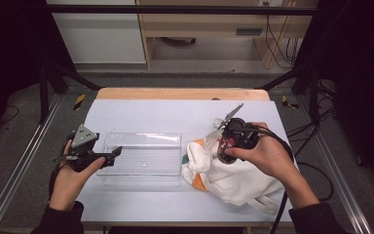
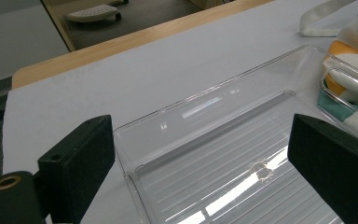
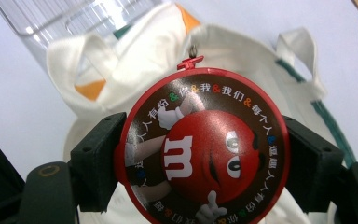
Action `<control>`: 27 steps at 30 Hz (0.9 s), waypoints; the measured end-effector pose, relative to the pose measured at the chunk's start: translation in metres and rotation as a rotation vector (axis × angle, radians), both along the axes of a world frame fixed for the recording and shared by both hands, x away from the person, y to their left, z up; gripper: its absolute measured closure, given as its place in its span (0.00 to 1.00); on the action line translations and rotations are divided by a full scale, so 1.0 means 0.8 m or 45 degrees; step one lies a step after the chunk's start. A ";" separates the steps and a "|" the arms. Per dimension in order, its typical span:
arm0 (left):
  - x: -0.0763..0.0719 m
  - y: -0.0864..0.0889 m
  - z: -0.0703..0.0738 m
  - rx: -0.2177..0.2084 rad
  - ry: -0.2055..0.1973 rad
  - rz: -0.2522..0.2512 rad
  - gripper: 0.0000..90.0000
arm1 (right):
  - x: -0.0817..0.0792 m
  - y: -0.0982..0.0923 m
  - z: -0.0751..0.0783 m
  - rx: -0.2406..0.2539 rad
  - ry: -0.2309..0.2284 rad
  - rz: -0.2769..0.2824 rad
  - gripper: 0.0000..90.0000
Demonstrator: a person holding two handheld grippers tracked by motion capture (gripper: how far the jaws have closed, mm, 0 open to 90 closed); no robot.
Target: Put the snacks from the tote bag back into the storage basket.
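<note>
Right gripper (image 3: 200, 161) has its jaws spread fairly wide and clamped on either side of a round red-rimmed disc (image 3: 203, 149) — it's got the red M&M character on a brown face with a ring of small lettering around the edge, plus a little red loop at the top. In the high view the right gripper (image 1: 222, 148) sits above the white tote bag (image 1: 233, 180), with the disc (image 1: 227, 144) showing as a small red patch at the jaws. The bag lies crumpled on the right side of the table (image 1: 146, 114), orange and green bits showing, and its left edge touches the clear plastic tray (image 1: 143, 158).

Left gripper (image 2: 200, 158) — jaws wide apart, nothing between the pads, just pointed at the near-left corner of the tray (image 2: 223, 154). In the high view the left gripper (image 1: 116, 152) sits at the tray's left end, jaw tips right at the rim.
</note>
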State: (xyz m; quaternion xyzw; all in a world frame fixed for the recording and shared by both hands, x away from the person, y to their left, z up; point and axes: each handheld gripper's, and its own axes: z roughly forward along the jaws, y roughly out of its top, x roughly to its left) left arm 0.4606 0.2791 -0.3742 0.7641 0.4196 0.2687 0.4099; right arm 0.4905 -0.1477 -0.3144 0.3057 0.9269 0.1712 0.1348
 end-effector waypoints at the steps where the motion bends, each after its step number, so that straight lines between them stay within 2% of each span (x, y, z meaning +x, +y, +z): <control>1: 0.000 0.001 0.000 -0.001 -0.001 0.003 0.08 | 0.002 0.004 0.002 0.008 -0.002 0.006 0.27; 9: 0.003 0.009 -0.002 -0.015 0.002 0.026 0.08 | 0.014 0.034 0.015 0.027 -0.016 0.058 0.27; 15: 0.003 0.012 -0.002 -0.020 -0.001 0.036 0.08 | 0.022 0.045 0.026 0.053 -0.037 0.071 0.27; 23: 0.003 0.014 -0.002 -0.027 -0.012 0.060 0.08 | 0.033 0.060 0.024 0.052 -0.038 0.103 0.27; 27: 0.004 0.009 -0.004 -0.021 -0.007 0.050 0.08 | 0.038 0.068 0.024 0.071 -0.039 0.123 0.27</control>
